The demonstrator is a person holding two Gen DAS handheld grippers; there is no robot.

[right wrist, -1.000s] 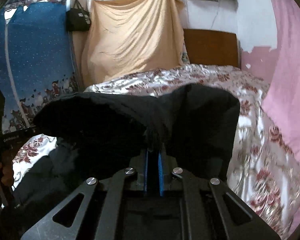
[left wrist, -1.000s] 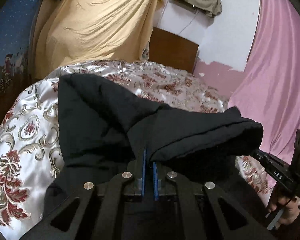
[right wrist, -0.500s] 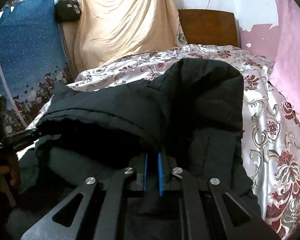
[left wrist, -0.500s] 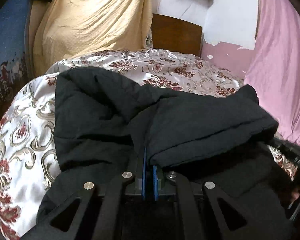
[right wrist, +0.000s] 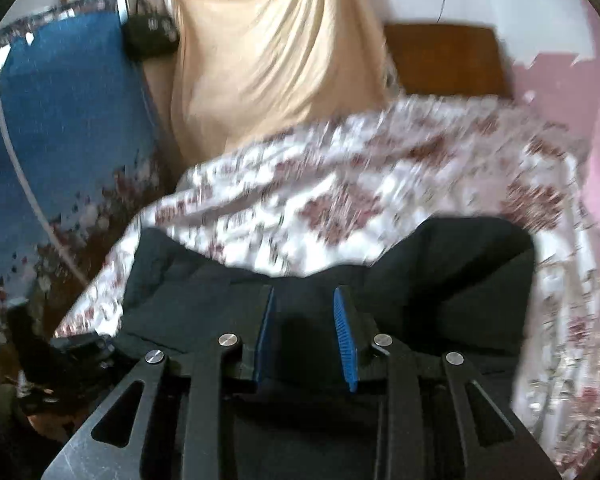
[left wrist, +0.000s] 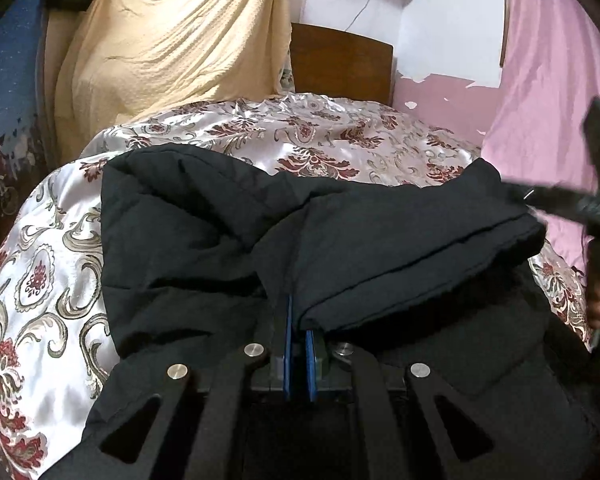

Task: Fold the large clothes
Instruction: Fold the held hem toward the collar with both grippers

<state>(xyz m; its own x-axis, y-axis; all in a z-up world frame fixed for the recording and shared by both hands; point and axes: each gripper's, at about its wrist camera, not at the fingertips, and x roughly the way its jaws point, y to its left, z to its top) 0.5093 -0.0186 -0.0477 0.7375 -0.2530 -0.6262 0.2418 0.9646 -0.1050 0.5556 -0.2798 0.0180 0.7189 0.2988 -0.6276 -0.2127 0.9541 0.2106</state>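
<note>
Fold laid over — your left gripper (left wrist: 299, 336) pinching black coat (left wrist: 204, 240); right gripper (right wrist: 305, 320) just spreading, pads clear. Next: release left, smooth.

Before you stands a bed (left wrist: 292, 128) with a brown wooden headboard (left wrist: 340, 64), dressed in a glossy white bedspread (left wrist: 40, 280) patterned with dark red flowers and grey-gold scrolls. A large black padded coat (left wrist: 188, 248) lies directly on the near half of it (one thick fold doubled back across the top), the cover's far half left bare toward the headboard.
</note>
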